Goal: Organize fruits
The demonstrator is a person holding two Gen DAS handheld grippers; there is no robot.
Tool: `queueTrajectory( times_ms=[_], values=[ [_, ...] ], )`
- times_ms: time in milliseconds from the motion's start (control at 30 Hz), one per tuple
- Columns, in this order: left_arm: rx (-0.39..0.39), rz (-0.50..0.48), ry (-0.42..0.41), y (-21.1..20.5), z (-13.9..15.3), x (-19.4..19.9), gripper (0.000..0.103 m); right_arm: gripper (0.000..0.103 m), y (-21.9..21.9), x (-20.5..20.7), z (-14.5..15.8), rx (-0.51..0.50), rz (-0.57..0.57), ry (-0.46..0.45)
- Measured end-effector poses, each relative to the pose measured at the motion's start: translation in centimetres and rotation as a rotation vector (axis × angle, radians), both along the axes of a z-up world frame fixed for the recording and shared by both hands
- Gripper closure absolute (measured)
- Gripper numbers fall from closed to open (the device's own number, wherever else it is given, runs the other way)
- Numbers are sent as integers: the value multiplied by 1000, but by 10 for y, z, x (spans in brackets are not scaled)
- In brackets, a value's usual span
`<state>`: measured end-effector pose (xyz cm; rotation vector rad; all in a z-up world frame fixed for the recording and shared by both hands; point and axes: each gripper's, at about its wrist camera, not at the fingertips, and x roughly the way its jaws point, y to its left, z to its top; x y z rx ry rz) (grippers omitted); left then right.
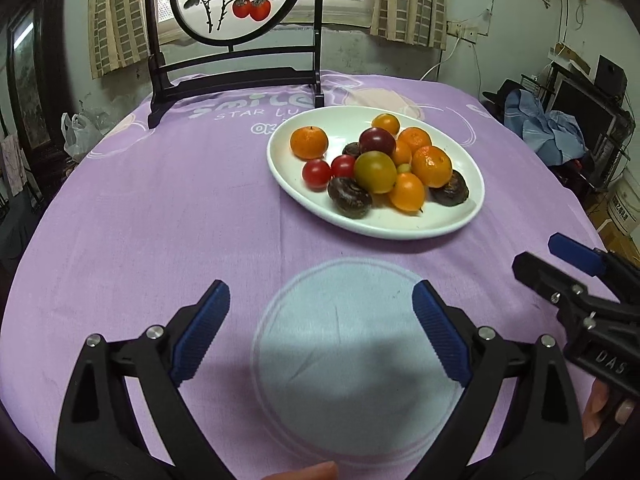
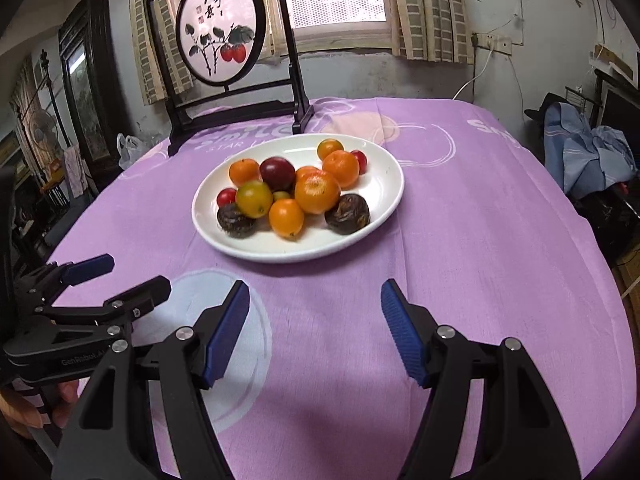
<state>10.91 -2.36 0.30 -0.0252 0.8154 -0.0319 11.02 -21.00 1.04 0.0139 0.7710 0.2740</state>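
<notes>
A white oval plate (image 1: 452,216) (image 2: 384,184) on the purple tablecloth holds a pile of fruit: orange mandarins (image 1: 309,143) (image 2: 317,192), red cherry tomatoes (image 1: 316,173) (image 2: 226,197), a dark plum (image 1: 377,141) (image 2: 277,173), a green-yellow fruit (image 1: 375,171) (image 2: 254,198) and dark brown water chestnuts (image 1: 350,197) (image 2: 347,213). My left gripper (image 1: 322,300) is open and empty, over a pale blue circle printed on the cloth, short of the plate. My right gripper (image 2: 316,300) is open and empty, in front of the plate; it also shows in the left wrist view (image 1: 560,256).
A dark wooden stand with a round persimmon painting (image 1: 236,20) (image 2: 224,40) stands on the table behind the plate. Blue cloth (image 2: 588,152) lies on furniture to the right. A plastic bag (image 1: 78,132) sits beyond the table's left edge.
</notes>
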Motion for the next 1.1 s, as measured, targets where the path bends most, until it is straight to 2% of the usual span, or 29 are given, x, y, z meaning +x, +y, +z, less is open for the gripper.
queueTrajectory(
  times_ms=[233, 800, 1100],
  values=[
    [0, -3, -10, 1, -2, -14, 2, 33, 7, -13, -13, -21, 0, 43],
    [-4, 6, 15, 6, -17, -19, 2, 31, 4, -18, -27, -28, -16, 88],
    [2, -22, 16, 2, -18, -26, 2, 31, 5, -20, -31, -38, -17, 102]
  ],
)
